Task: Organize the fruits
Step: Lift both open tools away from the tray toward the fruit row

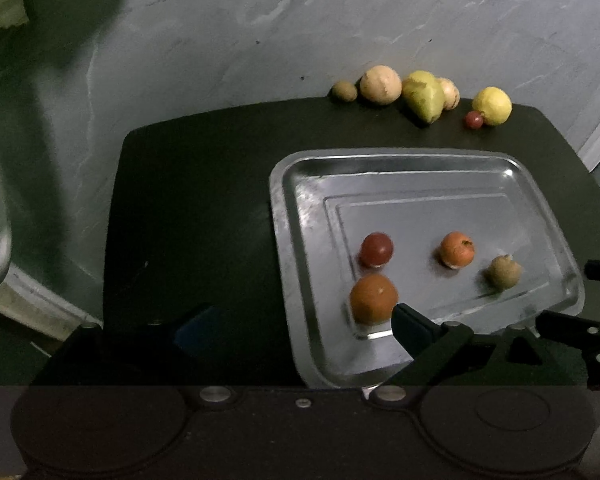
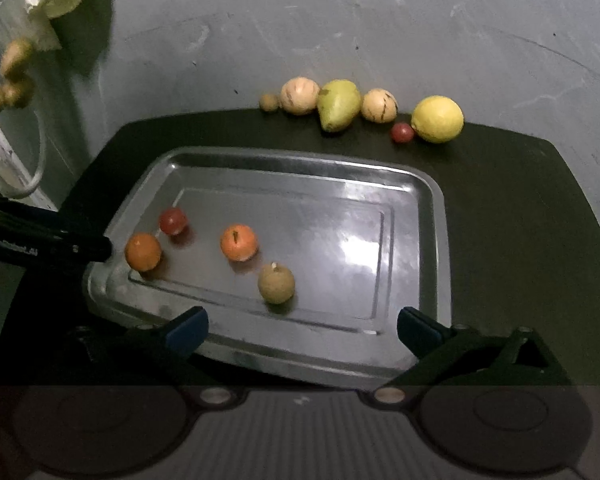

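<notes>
Metal tray (image 2: 434, 216) lies flat on dark table (image 2: 508, 208), long axis running left to right. Inside, toward left end: orange fruit (image 2: 143, 252), red fruit (image 2: 173, 221), second orange fruit (image 2: 238, 242) stem up, brown fruit (image 2: 276, 283). Along table's far edge, against grey wall, row of loose fruit: small brown one (image 2: 269, 101), pale round one (image 2: 300, 95), green pear (image 2: 338, 105) narrow end pointing down-left, another pale one (image 2: 378, 105), small red one (image 2: 402, 132), yellow lemon (image 2: 437, 119). Left gripper (image 1: 304, 320) spread wide, empty, one finger just beside orange fruit. Right gripper (image 2: 302, 326) spread wide, empty, over tray's near rim.
</notes>
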